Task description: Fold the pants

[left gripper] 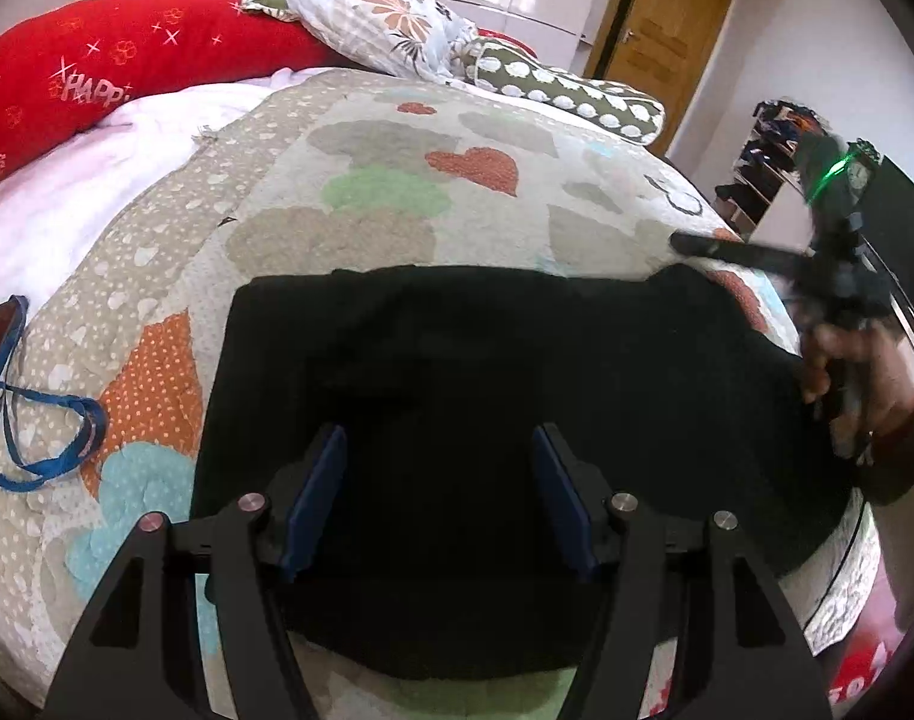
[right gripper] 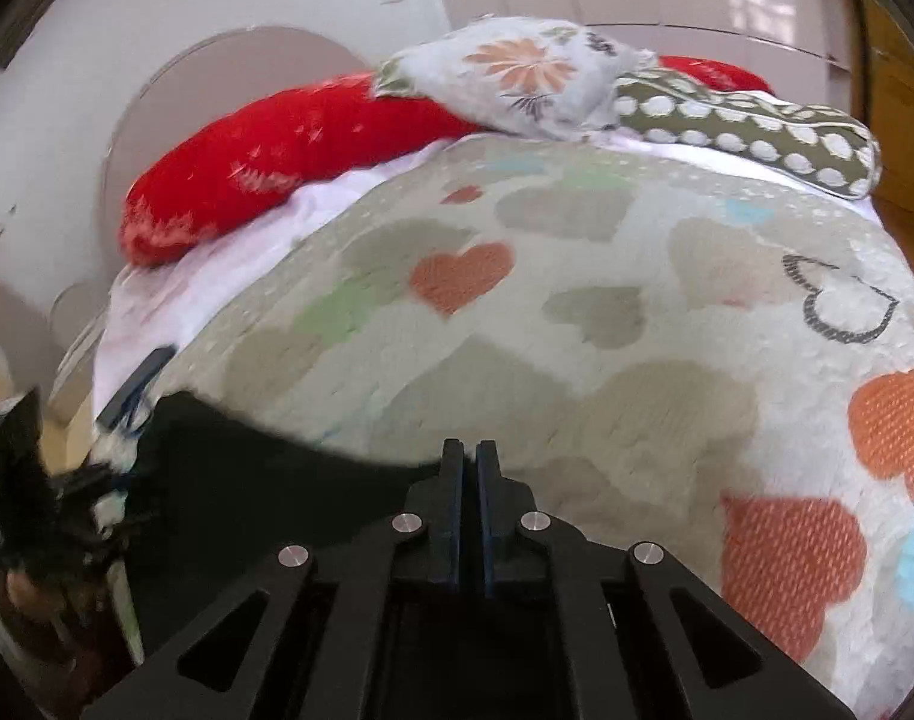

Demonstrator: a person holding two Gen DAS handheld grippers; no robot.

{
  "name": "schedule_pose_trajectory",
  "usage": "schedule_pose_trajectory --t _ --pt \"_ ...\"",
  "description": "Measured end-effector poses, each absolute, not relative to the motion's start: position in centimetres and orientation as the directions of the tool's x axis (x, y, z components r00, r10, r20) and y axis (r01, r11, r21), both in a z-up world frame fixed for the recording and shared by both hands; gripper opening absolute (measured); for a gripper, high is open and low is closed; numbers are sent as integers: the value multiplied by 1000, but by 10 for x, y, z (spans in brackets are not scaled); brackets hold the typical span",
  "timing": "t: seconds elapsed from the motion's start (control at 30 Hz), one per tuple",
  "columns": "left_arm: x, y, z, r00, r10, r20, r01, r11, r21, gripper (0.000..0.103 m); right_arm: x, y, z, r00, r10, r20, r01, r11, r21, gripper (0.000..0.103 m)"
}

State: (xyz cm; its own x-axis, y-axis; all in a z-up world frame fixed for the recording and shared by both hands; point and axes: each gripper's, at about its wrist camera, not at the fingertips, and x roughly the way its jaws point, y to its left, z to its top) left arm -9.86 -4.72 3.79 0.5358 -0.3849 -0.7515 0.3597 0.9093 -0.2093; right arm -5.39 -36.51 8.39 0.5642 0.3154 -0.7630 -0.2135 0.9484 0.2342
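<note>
Black pants (left gripper: 487,396) folded flat near the quilt's (left gripper: 397,192) front edge. Left gripper (left gripper: 439,498) above them, jaws apart, nothing between. Right gripper (right gripper: 469,504) clenched empty at the far fold. Better to smooth wrinkles, align edges, then fold.

One black pants (left gripper: 487,372), three pillows, one quilt (left gripper: 397,180), one blue lanyard (left gripper: 43,438), two grippers

Bed (left gripper: 175,192) is covered by a heart-patterned quilt (left gripper: 397,180). Black pants (left gripper: 487,372) are laid flat on the quilt near the front edge. A blue strap (left gripper: 43,438) is seen on the quilt's left side. A red pillow (left gripper: 127,66), floral pillow (left gripper: 385,12) and green dotted pillow (left gripper: 577,96) are stacked at the head.
</note>
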Motion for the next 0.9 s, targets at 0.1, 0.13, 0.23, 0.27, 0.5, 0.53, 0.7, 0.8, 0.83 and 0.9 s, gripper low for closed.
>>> schedule_pose_trajectory --t 0.1,0.13,0.23,0.27,0.5,0.53,0.7,0.8,0.83,0.9 --pt "-99 -47 39 533 -383 -754 362 909 -205 63 -41 -367 54 561 258 -786 -147 966 212 0" --pt "-98 -46 41 530 -384 -756 362 909 -208 63 -41 -373 48 551 266 -791 -120 963 240 0" --pt "-99 -43 49 524 -388 -758 360 908 -216 63 -57 -384 67 593 295 -749 -112 952 285 6" --pt "-99 -42 53 531 -384 -755 358 910 -212 63 -63 -386 76 606 295 -739 -118 952 284 8" --pt "-95 -55 74 599 -375 -707 360 916 -180 77 -88 -380 107 586 328 -741 -209 945 252 68" --pt "-92 -57 74 605 -369 -706 356 918 -174 77 -84 -376 102 576 324 -751 -214 946 244 68" --pt "-70 -53 56 613 -279 -739 285 951 -123 77 -69 -356 67 484 318 -815 -244 944 224 3" --pt "-59 -43 34 575 -235 -783 229 966 -122 79 -70 -352 70 549 246 -799 -237 962 134 2" --pt "-55 -40 26 562 -242 -791 215 966 -143 83 -68 -353 66 564 193 -803 -212 974 85 0" --pt "-53 -34 20 553 -271 -788 195 961 -194 84 -62 -356 52 538 163 -827 -192 979 69 0"
